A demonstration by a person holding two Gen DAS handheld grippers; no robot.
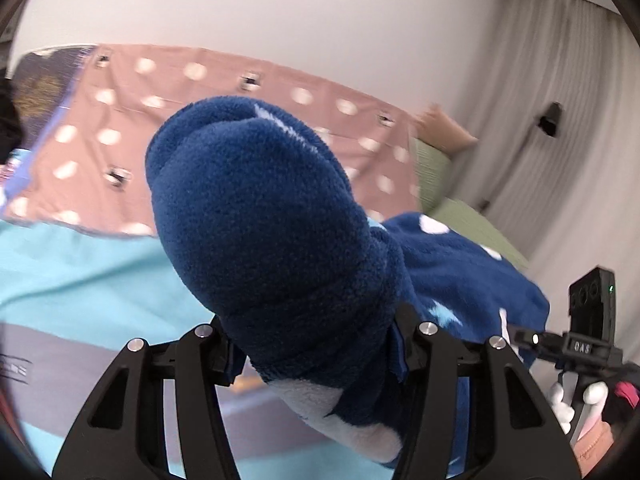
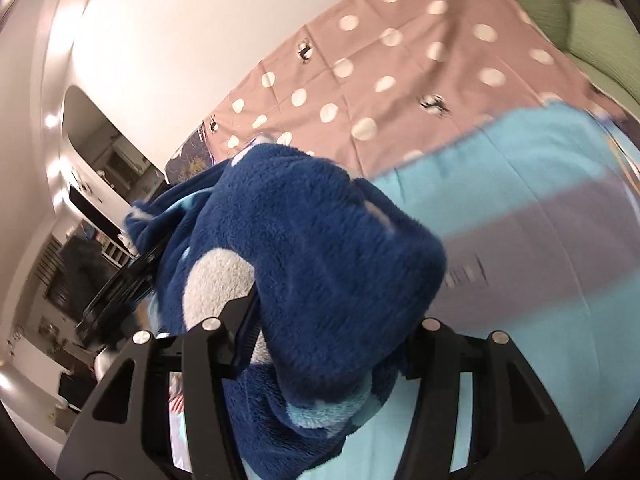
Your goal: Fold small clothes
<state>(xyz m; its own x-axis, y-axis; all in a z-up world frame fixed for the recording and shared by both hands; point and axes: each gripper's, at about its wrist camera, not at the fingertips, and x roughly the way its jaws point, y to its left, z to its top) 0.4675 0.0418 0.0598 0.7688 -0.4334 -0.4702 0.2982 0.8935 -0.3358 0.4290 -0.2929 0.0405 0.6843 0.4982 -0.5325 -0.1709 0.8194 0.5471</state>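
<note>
A navy fleece garment (image 1: 272,216) with pale spots and a white patch is lifted above the bed, bunched up and filling the middle of both views. My left gripper (image 1: 320,352) is shut on one part of it, and the cloth hides the fingertips. My right gripper (image 2: 328,344) is shut on another part of the same garment (image 2: 320,256), which drapes over its jaws. In the left wrist view the right gripper's body (image 1: 588,320) shows at the right edge, with a white-gloved hand (image 1: 568,400) below it. The garment hangs between the two grippers.
Below lies a light-blue blanket (image 2: 520,168) with a grey stripe, and a pink sheet (image 1: 120,128) with white dots beyond it. A green cushion (image 1: 436,176) and a pale curtain (image 1: 540,100) are on the right. Shelving and clutter (image 2: 80,264) stand to the left.
</note>
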